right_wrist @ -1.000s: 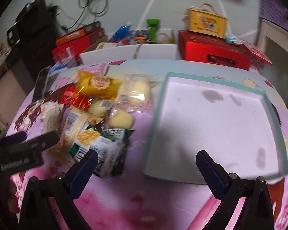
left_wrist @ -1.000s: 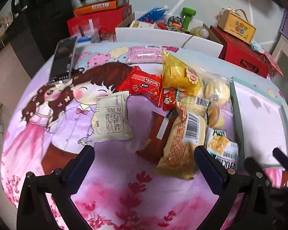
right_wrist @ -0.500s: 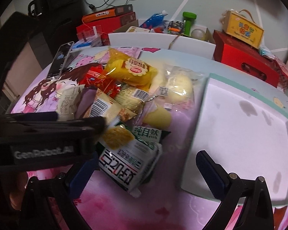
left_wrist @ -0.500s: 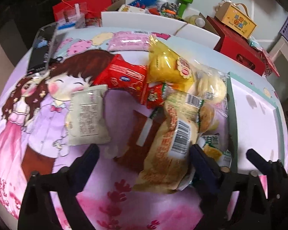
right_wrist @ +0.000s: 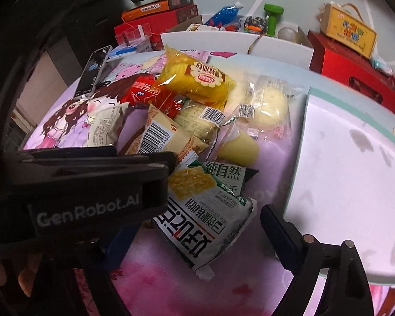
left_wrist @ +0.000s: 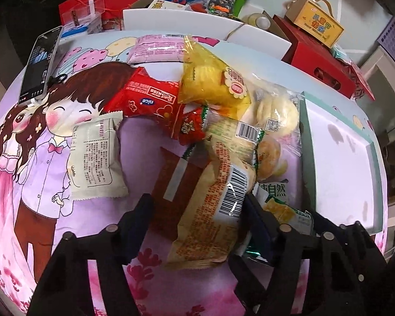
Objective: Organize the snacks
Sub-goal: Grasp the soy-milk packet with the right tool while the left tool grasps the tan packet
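Observation:
A pile of snack packets lies on the cartoon-print tablecloth, left of a white tray with a teal rim point(left_wrist: 304, 144) point(right_wrist: 355, 184). My left gripper point(left_wrist: 197, 210) is open and low over the pile's near end. A tan barcode packet point(left_wrist: 216, 210) and a brown packet point(left_wrist: 171, 181) lie between its fingers. My right gripper point(right_wrist: 197, 239) is open around a white-and-green cracker packet point(right_wrist: 205, 210). Its left finger is mostly hidden behind the left gripper's black body point(right_wrist: 92, 184). A yellow packet point(left_wrist: 213, 79) and a red packet point(left_wrist: 144, 97) lie farther back.
A phone point(left_wrist: 39, 63) lies at the table's far left edge. A pale packet point(left_wrist: 94, 158) lies apart on the left. Red boxes point(left_wrist: 318, 60), a yellow carton point(left_wrist: 318, 23) and a white bin of clutter stand behind the table. A hand holds the left gripper point(right_wrist: 26, 276).
Both grippers have moved forward into the snack pile. The right one swung left, away from the tray. The left fingers have narrowed around the tan packet.

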`<state>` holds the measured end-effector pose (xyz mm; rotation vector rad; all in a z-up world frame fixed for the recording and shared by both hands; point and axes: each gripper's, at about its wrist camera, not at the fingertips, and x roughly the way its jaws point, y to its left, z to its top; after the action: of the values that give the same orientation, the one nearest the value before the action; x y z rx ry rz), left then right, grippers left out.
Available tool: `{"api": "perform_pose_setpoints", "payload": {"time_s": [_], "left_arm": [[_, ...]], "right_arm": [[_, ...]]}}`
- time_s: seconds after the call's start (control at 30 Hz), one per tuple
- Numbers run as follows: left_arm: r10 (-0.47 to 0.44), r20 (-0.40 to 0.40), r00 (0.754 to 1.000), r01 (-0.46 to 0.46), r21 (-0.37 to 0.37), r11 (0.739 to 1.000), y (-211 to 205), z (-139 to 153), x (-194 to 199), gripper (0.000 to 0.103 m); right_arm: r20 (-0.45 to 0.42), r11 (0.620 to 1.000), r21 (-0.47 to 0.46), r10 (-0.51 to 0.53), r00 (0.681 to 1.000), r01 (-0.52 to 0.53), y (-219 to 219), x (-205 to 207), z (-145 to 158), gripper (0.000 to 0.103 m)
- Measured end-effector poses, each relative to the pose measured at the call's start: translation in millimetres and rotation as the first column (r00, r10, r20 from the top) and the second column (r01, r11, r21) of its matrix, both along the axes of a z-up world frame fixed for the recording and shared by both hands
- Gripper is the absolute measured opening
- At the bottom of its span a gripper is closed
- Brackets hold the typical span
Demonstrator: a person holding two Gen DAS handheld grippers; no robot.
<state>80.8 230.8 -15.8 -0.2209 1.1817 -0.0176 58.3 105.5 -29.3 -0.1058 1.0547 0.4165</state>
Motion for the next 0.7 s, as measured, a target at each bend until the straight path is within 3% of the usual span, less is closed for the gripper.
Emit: {"api": "perform_pose_setpoints", "payload": {"time_s": [0.1,0.27,0.7], "left_arm": [[-0.016,0.011,1.000,0.017,-0.053,0.998,-2,1,-1,0.045],[-0.013,0.010,1.000,0.014,-0.080,0.997,0,2,-2,0.037],[0.034,0.079,0.996,-0.026,-0.093,0.995,16,27,-14,0.032]], "right_arm": [[-0.007,0.999,0.033,0.007,1.000,-0.007,-1,0,1,0.075],[-0.006,0.999,0.049,0.004,1.000,-0.004,-3,-1,2,0.064],[0.035,0.996,0.083,-0.017,0.999,0.014,-12,-5,19,0.060]]}}
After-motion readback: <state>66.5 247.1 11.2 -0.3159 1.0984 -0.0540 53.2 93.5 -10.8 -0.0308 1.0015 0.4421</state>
